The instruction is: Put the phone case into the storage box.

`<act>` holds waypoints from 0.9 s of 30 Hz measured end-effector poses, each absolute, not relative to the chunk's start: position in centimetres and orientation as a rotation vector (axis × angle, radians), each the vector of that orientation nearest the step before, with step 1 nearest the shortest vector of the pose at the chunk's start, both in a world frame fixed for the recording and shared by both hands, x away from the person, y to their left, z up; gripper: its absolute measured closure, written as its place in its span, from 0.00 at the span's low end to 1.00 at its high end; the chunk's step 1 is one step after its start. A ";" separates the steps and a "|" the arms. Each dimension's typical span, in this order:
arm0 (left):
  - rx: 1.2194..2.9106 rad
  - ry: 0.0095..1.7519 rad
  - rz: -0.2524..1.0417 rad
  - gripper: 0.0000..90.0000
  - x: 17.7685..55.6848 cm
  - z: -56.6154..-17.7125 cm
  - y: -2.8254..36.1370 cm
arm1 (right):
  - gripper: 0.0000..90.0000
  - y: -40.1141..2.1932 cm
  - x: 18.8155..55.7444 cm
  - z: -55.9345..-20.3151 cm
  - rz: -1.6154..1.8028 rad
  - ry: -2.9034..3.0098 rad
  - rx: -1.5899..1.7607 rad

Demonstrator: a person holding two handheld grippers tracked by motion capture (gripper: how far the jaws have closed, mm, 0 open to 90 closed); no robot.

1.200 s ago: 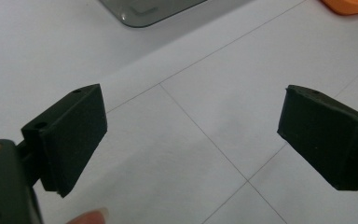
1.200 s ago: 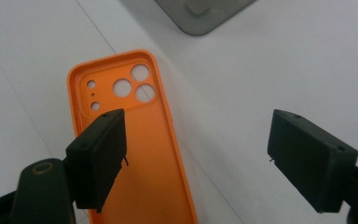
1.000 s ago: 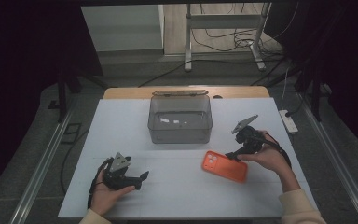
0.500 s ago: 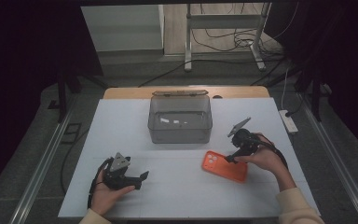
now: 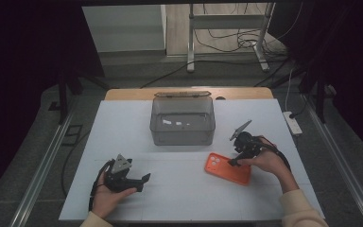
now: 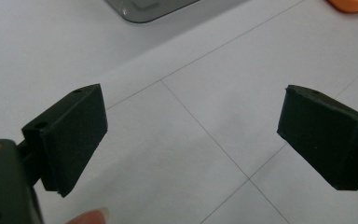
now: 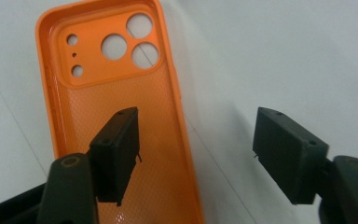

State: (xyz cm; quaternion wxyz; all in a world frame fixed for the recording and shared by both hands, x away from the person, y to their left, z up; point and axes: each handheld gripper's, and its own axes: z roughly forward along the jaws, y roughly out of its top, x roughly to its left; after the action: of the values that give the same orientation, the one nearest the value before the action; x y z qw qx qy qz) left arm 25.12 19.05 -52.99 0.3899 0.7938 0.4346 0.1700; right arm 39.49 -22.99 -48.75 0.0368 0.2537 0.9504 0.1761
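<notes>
Hands enter from the bottom edge of the high view. The left gripper (image 5: 144, 178) sits at lower left of the white table (image 5: 123, 127), held in the left hand (image 5: 106, 194); in the left gripper view its jaws stand wide apart over bare table surface, nothing between them. The right gripper (image 5: 231, 163) is at lower right, at the near edge of the orange phone case (image 5: 227, 169), which lies flat, inner side up. In the right gripper view its jaws have just been closing, with one jaw over the case interior (image 7: 121, 93) and the other outside its long edge; the pads do not yet press it. Farther back, at frame centre, stands a clear grey bin (image 5: 183, 121).
</notes>
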 end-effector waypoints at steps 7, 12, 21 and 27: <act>2.020 1.104 0.430 0.09 25.1 -53.0 19.0 | 0.46 -22.8 39.8 -49.3 0.509 2.960 0.773; 2.019 1.106 0.431 0.09 25.1 -53.0 19.0 | 0.55 -22.7 39.8 -49.4 0.484 2.964 0.743; 2.019 1.106 0.430 0.09 25.1 -53.0 19.0 | 0.66 -22.6 39.8 -49.3 0.491 2.988 0.732; 2.022 1.109 0.427 0.09 25.2 -53.0 19.0 | 0.72 -22.6 39.9 -49.3 0.493 3.011 0.738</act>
State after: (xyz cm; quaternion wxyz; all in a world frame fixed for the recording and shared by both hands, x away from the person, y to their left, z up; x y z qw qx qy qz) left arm 25.19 19.05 -53.01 0.3879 0.7947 0.4358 0.1677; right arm 39.94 -22.57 -49.27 0.0012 0.2352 0.9592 0.1570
